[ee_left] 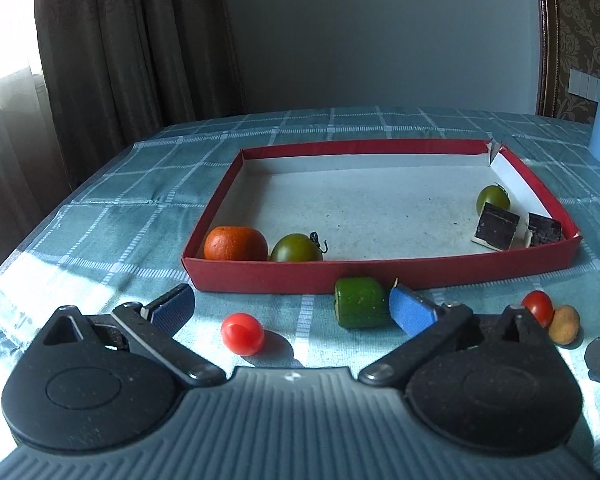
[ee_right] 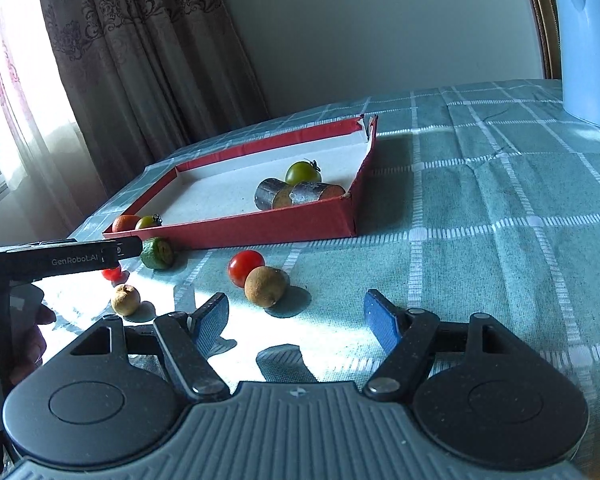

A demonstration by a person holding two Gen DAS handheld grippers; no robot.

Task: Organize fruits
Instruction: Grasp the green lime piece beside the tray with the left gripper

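Note:
A red tray [ee_left: 380, 274] on the checked cloth holds an orange [ee_left: 235, 243], two green tomatoes [ee_left: 296, 248] [ee_left: 493, 198] and two dark cut pieces [ee_left: 496, 231]. My left gripper [ee_left: 292, 308] is open and empty, low over the cloth before the tray. A red cherry tomato [ee_left: 242, 334] lies between its fingers; a green cut piece [ee_left: 360, 302] touches the right pad. My right gripper [ee_right: 296, 322] is open and empty, just short of a brown fruit [ee_right: 265, 285] and a red tomato [ee_right: 246, 267].
A second brown fruit [ee_right: 125, 299] lies at the left in the right wrist view. A blue kettle [ee_right: 588, 44] stands at the far right of the table. The left gripper's body [ee_right: 60, 258] shows at the left. Curtains hang behind the table.

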